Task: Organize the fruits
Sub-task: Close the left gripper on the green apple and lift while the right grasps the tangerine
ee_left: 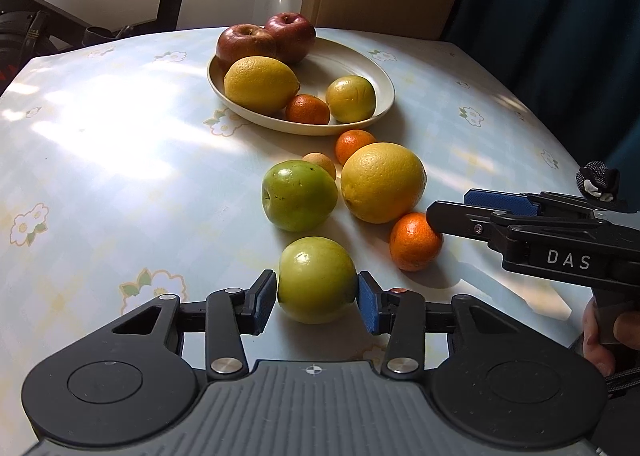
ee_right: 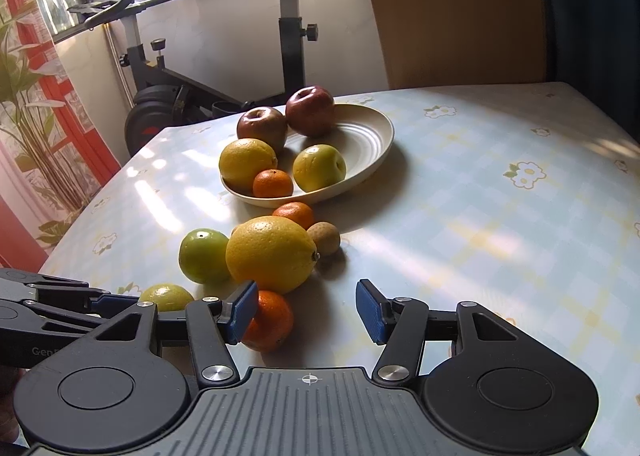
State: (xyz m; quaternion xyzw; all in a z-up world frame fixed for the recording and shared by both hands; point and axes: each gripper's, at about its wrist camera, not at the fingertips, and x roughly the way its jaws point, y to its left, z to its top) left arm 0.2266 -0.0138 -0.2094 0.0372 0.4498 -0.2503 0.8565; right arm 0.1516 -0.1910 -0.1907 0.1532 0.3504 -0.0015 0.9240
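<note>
Fruits spread over the desk, floral cloth, sunlit. Cream plate upper centre of left view: two red apples, a lemon, a small mandarin, a yellow-green fruit. Loose below the plate, mid-frame: large yellow citrus, green apple left of it, mandarin and small tan fruit behind. Left gripper, bottom centre: jaws pressed on both sides of a green fruit resting on the desk. Right gripper, bottom of right view: jaws spread wide, its left pad against an orange mandarin, other pad clear.
</note>
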